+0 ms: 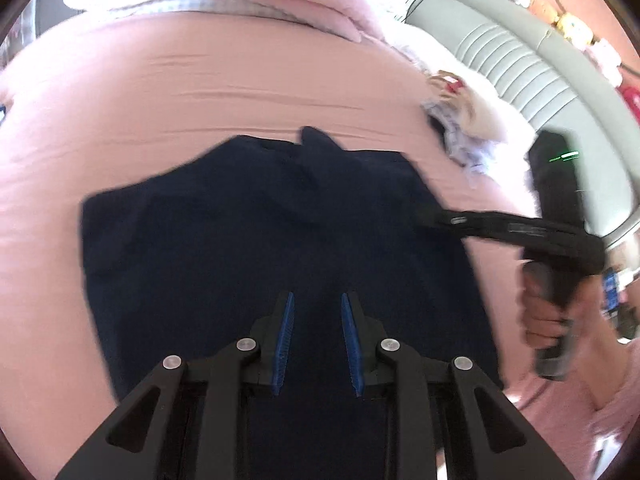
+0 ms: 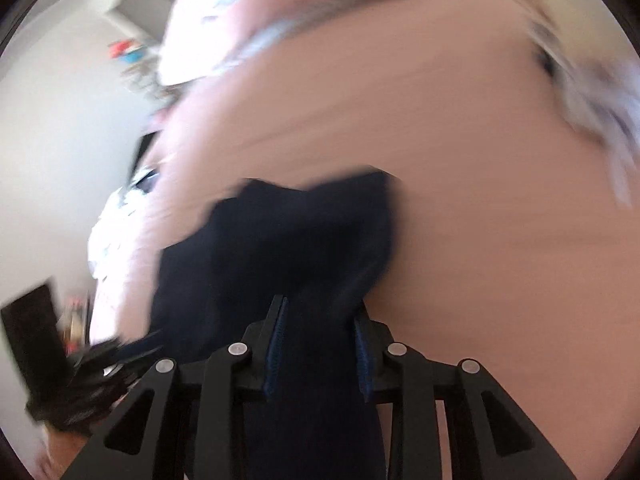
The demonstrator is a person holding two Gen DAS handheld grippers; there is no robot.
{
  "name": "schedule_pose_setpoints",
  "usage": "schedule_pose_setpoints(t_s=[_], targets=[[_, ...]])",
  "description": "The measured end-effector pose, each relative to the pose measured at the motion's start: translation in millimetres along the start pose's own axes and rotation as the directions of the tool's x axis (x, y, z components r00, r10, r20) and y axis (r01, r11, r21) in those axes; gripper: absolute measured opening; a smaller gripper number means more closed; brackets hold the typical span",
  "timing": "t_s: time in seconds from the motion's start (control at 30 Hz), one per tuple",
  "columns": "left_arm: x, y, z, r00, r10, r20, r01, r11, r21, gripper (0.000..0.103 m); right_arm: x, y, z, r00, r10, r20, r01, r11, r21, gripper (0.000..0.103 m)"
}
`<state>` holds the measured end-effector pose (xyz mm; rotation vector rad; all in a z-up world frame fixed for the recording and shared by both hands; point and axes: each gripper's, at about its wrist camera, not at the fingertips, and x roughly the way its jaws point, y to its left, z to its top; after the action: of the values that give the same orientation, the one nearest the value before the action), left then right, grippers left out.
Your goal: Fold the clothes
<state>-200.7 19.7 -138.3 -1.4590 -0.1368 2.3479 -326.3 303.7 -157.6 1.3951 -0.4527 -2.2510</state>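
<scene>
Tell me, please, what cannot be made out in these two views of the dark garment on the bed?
- Dark garment, left wrist view: near edge hidden behind the left gripper.
- Right gripper, right wrist view: motion blur hides whether its pads pinch the cloth.
- Pale clothes pile: blurred, items indistinct.
- Bed: edges cut off.

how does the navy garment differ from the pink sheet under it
The navy garment is very dark; the pink sheet is pale. The garment covers only a patch of the bed, while the sheet spreads past it on every side. The garment's edge is bunched up between the right gripper fingers; the sheet lies flat with a few faint creases. Both are plain, unpatterned fabric.
</scene>
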Motion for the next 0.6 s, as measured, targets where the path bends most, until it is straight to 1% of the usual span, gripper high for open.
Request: schedule_pose_setpoints(t_s=[0.03, 0.07, 0.1, 0.13, 0.17, 0.2, 0.23, 0.3, 0.33, 0.37, 0.4, 0.43, 0.47, 0.5, 0.53, 0.6], targets=[[1.0, 8.3, -0.7, 1.0, 0.018, 0.006, -0.018, 1.0, -0.002, 0.022, -0.4, 17.5, -6.4, 1.0, 0.018, -0.01, -0.019, 0.997, -0.076, 0.029], [-0.2, 18.8, -1.1, 0.999, 0.026, 0.019, -0.026, 0.999, -0.021, 0.022, 4.8, 36.9, -15.5, 0.997, 0.047, -0.054, -0.055, 0.986, -0.159, 0.029], [-3.6, 27.8, -1.7, 0.999, 0.02, 0.035, -0.018, 0.998, -0.055, 0.022, 10.9, 52.8, -25.9, 0.991, 0.067, -0.113, -0.091, 0.97, -0.227, 0.029], [-7.3, 36.2, -2.2, 0.999, 0.011, 0.052, -0.006, 0.996, -0.093, 0.022, 17.1, 68.0, -36.1, 0.984, 0.065, -0.168, -0.114, 0.948, -0.297, 0.029], [-11.2, 42.0, -3.2, 0.998, -0.003, 0.066, 0.011, 0.993, -0.12, 0.022, 20.8, 79.2, -44.3, 0.981, 0.02, -0.193, -0.092, 0.924, -0.371, 0.029], [-13.7, 43.4, -4.4, 0.996, -0.028, 0.083, 0.038, 0.99, -0.133, 0.022, 18.2, 84.5, -50.0, 0.983, -0.024, -0.181, -0.056, 0.904, -0.423, 0.029], [-15.9, 43.8, -5.6, 0.993, -0.055, 0.101, 0.069, 0.988, -0.142, 0.022, 11.9, 86.2, -53.2, 0.986, -0.046, -0.163, -0.032, 0.894, -0.447, 0.029], [-19.3, 30.8, -2.2, 0.986, -0.109, 0.124, 0.122, 0.988, -0.097, 0.022, -17.6, 71.5, -47.0, 0.995, 0.007, -0.099, -0.043, 0.931, -0.364, 0.029], [-17.3, 19.3, 3.6, 0.983, -0.131, 0.125, 0.14, 0.988, -0.066, 0.022, -31.7, 59.7, -42.2, 0.999, 0.028, -0.045, -0.04, 0.954, -0.298, 0.029], [-14.4, 6.7, 10.3, 0.981, -0.151, 0.123, 0.156, 0.987, -0.033, 0.022, -46.9, 40.5, -36.6, 1.0, 0.02, 0.018, -0.015, 0.975, -0.221, 0.029], [-11.5, -5.8, 17.1, 0.978, -0.171, 0.121, 0.172, 0.985, 0.0, 0.022, -57.3, 19.0, -31.2, 0.997, -0.027, 0.07, 0.037, 0.989, -0.14, 0.029], [-2.8, -22.7, 27.4, 0.975, -0.195, 0.106, 0.192, 0.981, 0.031, 0.022, -64.6, -1.1, -27.0, 0.991, -0.086, 0.103, 0.093, 0.993, -0.07, 0.029], [2.9, -32.8, 33.5, 0.974, -0.206, 0.095, 0.202, 0.978, 0.05, 0.022, -64.5, -18.0, -25.6, 0.982, -0.164, 0.097, 0.167, 0.985, -0.033, 0.029], [7.4, -40.8, 38.2, 0.973, -0.215, 0.085, 0.21, 0.976, 0.067, 0.022, -64.4, -34.9, -24.2, 0.967, -0.24, 0.088, 0.241, 0.971, 0.004, 0.029], [16.9, -53.2, 46.8, 0.971, -0.227, 0.073, 0.22, 0.972, 0.084, 0.022, -63.3, -48.5, -23.7, 0.95, -0.303, 0.076, 0.302, 0.953, 0.023, 0.029], [40.0, -84.4, 57.9, 0.973, -0.231, -0.008, 0.23, 0.964, 0.135, 0.022, -56.6, -59.7, -26.5, 0.931, -0.362, 0.049, 0.362, 0.932, -0.008, 0.029]])
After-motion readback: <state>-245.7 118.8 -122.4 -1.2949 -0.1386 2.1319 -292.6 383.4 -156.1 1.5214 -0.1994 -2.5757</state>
